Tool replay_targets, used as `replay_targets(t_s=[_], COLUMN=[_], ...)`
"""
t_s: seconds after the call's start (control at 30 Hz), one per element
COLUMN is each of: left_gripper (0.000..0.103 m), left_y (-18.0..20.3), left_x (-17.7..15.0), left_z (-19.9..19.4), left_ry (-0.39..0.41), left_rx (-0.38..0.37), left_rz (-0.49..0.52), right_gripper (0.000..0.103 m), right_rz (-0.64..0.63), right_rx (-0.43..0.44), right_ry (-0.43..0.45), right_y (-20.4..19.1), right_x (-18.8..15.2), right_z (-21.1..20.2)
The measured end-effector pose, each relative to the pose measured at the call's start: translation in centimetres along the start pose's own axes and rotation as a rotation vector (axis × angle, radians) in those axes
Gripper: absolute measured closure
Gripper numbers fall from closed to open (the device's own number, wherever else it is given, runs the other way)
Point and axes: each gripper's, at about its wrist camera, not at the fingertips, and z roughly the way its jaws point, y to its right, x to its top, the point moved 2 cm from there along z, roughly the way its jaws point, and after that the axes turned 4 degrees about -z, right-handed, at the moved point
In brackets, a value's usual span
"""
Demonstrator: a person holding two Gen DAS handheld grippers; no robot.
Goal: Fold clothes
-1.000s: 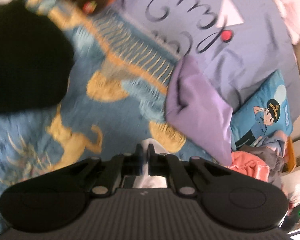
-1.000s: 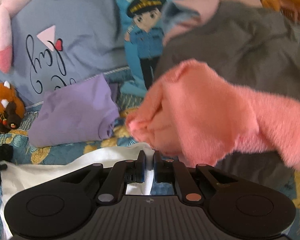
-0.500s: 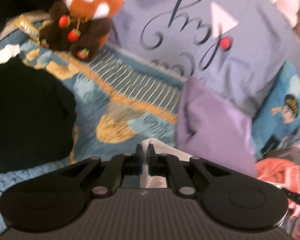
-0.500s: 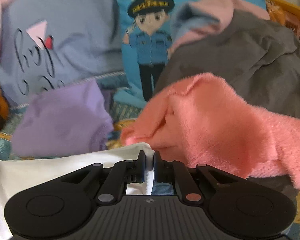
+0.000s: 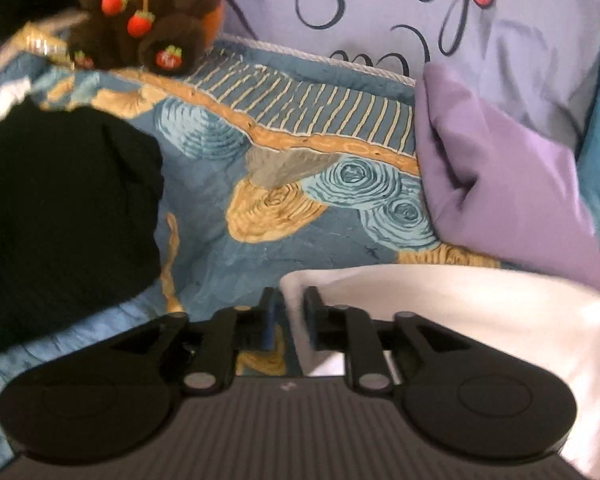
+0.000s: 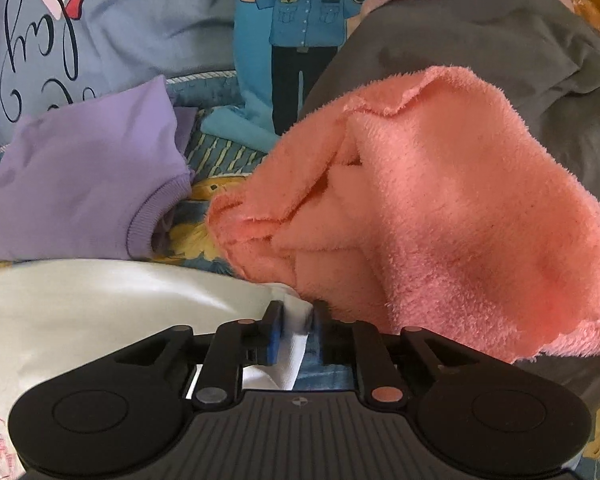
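Observation:
A white garment [image 5: 440,304] lies on the patterned blue bedspread [image 5: 228,184]. My left gripper [image 5: 287,316] is low over its left corner, jaws parted a little, with the cloth edge between the fingers. My right gripper [image 6: 294,326] is at the garment's right corner [image 6: 100,304], jaws also parted slightly, with white cloth between the blue pads. A folded purple garment [image 5: 500,184] lies just beyond the white one and also shows in the right wrist view [image 6: 80,176].
A black garment [image 5: 60,208] lies at left. A plush toy [image 5: 148,20] sits at the back. A fluffy pink garment [image 6: 440,208] and a grey garment [image 6: 500,52] pile at right. A lilac pillow [image 5: 500,32] and a blue cartoon pillow [image 6: 296,40] stand behind.
Both grippers, shut on the white garment before, have lowered toward the bedspread and their jaws have parted slightly. The white garment now lies spread flatter between them.

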Motion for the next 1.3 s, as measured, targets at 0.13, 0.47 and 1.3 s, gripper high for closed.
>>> replay_targets(t_s=[0.13, 0.47, 1.3], left_gripper=[0.052, 0.035, 0.024], left_y=[-0.7, -2.1, 30.1], left_x=[0.8, -0.4, -8.7], left_z=[-2.4, -11.7, -11.3], left_ry=[0.054, 0.165, -0.225], left_rx=[0.023, 0.156, -0.226], left_rz=[-0.034, -0.052, 0.277], right_gripper=[0.084, 0.078, 0.052], right_rz=[0.034, 0.075, 0.835], right_rx=[0.032, 0.003, 0.391], right_ry=[0.029, 0.149, 0.043], right_y=[0.9, 5.5, 10.5], right_x=[0.4, -3.3, -26.6], right_z=[-2.0, -10.4, -15.0])
